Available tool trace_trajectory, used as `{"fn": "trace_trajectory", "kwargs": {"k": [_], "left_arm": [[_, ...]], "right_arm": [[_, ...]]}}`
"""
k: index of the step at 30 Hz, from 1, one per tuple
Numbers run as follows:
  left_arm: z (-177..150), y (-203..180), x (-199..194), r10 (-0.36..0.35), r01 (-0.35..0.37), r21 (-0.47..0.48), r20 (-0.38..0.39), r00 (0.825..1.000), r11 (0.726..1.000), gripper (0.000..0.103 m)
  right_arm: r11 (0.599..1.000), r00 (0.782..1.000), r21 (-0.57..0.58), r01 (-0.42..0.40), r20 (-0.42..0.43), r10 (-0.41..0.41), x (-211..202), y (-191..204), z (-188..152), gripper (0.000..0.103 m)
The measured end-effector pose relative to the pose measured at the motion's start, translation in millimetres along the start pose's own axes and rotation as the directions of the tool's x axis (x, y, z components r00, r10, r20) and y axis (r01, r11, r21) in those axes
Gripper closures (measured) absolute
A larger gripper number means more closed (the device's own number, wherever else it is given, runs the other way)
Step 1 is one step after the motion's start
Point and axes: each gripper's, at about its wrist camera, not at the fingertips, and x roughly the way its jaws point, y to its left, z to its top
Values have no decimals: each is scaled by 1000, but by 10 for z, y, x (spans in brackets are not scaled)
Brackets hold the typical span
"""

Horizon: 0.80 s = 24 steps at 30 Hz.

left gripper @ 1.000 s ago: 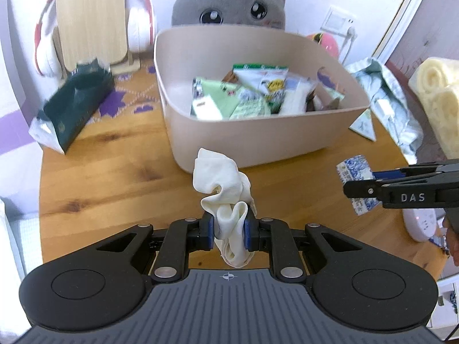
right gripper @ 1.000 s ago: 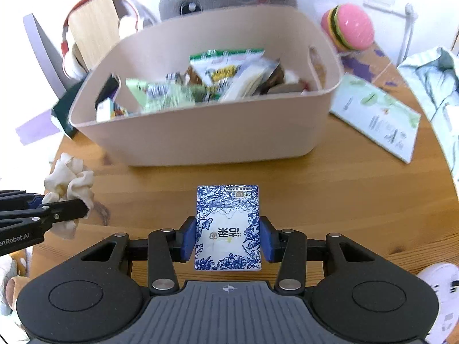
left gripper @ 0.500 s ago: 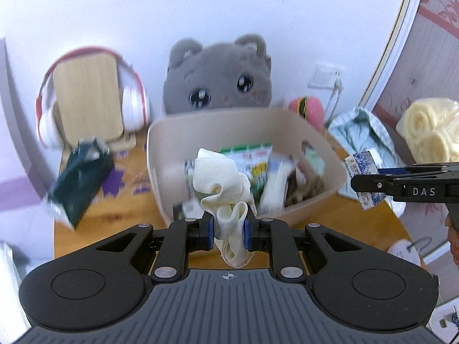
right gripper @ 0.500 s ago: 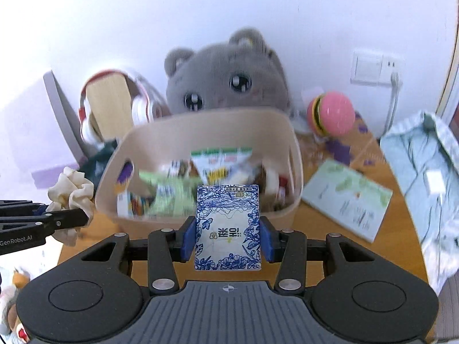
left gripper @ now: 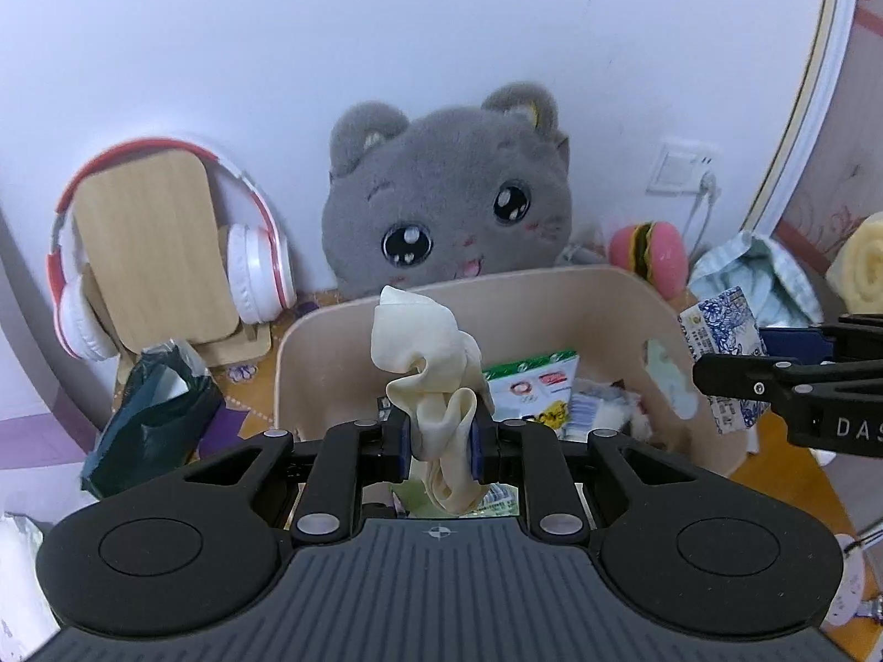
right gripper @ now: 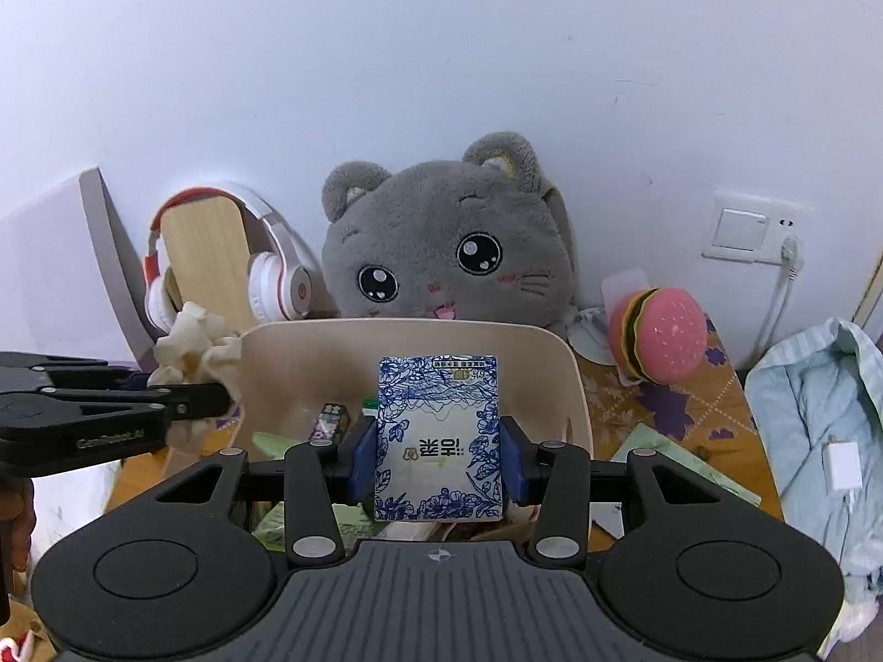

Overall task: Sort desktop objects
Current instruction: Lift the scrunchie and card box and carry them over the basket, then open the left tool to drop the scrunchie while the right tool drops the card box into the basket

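My left gripper (left gripper: 440,444) is shut on a cream scrunchie (left gripper: 422,353) and holds it over the near left part of the beige bin (left gripper: 325,342). My right gripper (right gripper: 439,455) is shut on a blue-and-white tissue pack (right gripper: 439,441) and holds it above the bin (right gripper: 309,353). The bin holds several snack packets (left gripper: 532,394). The right gripper and pack show at the right of the left wrist view (left gripper: 723,331). The left gripper and scrunchie show at the left of the right wrist view (right gripper: 190,342).
A grey plush cat (left gripper: 447,204) sits behind the bin. Red-and-white headphones on a wooden stand (left gripper: 149,248) are at back left, a dark bag (left gripper: 149,414) below them. A pink burger toy (right gripper: 659,334), a green booklet (right gripper: 690,458) and a pale blue cloth (right gripper: 817,425) lie at the right.
Both grippers have risen and moved forward over the bin, still holding the scrunchie and the tissue pack. The bin now lies right below the fingers.
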Motion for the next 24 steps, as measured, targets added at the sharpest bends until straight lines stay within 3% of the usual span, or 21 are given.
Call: {"fn": "trace_trajectory", "kwargs": {"k": [9, 15, 17, 18, 19, 20, 21, 24], "left_arm": [[-47, -65, 486, 39, -40, -18, -77, 996, 999, 83], [-158, -76, 615, 52, -55, -24, -116, 992, 998, 77], [-189, -68, 609, 54, -58, -31, -105, 993, 998, 68], [-199, -62, 599, 50, -54, -38, -96, 994, 998, 52], [-204, -62, 587, 48, -52, -40, -88, 995, 998, 22], [-208, -71, 579, 54, -57, -34, -90, 995, 998, 10], [-210, -84, 566, 56, -58, -22, -88, 995, 998, 5], [-232, -138, 491, 53, -53, 9, -69, 996, 999, 5]], "right_arm": [[1000, 997, 29, 11, -74, -9, 545, -113, -80, 60], [999, 992, 25, 28, -125, -25, 770, -138, -171, 60], [999, 990, 30, 28, -136, -24, 806, -148, -206, 61], [999, 989, 28, 31, -142, -27, 821, -150, -222, 61], [999, 989, 27, 35, -146, -31, 830, -156, -232, 61], [999, 988, 28, 38, -149, -33, 834, -163, -243, 60], [999, 988, 32, 42, -150, -37, 830, -175, -254, 51], [997, 990, 56, 44, -135, -36, 772, -221, -268, 37]]}}
